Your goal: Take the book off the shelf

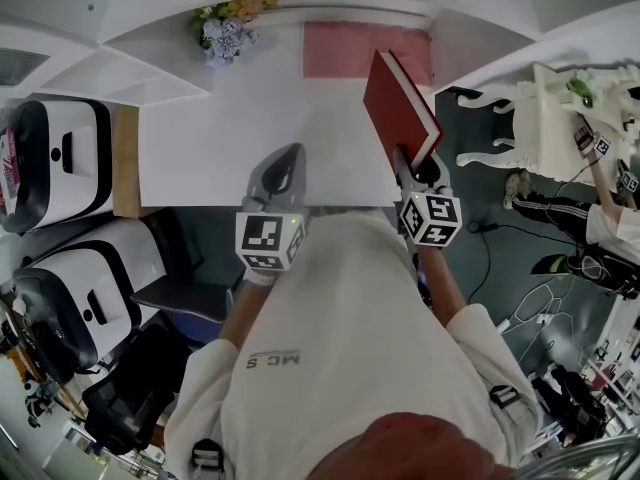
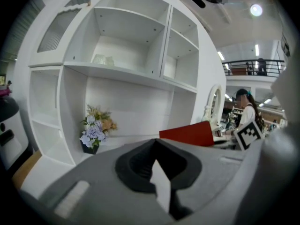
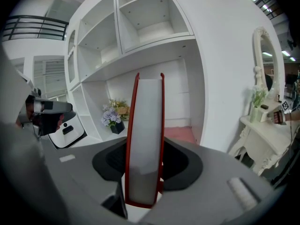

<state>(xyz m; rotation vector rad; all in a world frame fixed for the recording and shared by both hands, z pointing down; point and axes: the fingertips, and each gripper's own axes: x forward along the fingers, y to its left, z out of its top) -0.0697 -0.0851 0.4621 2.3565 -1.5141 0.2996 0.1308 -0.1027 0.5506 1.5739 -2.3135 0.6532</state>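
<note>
A red hardcover book (image 1: 398, 106) stands on edge, tilted, over the right part of the white shelf counter (image 1: 220, 138). My right gripper (image 1: 420, 173) is shut on its near lower corner. In the right gripper view the book (image 3: 145, 139) rises upright between the jaws, white page edges facing me and red covers on both sides. My left gripper (image 1: 283, 163) hovers over the counter's near edge, left of the book, its jaws shut with nothing in them. The left gripper view shows the book (image 2: 187, 134) to the right, beyond the jaws.
A small pot of flowers (image 1: 228, 30) sits at the back left of the counter, and a pink patch (image 1: 340, 50) lies at the back. A white ornate dressing table (image 1: 545, 118) stands to the right, with another person (image 1: 600, 218) beside it. White machines (image 1: 60, 158) stand at the left.
</note>
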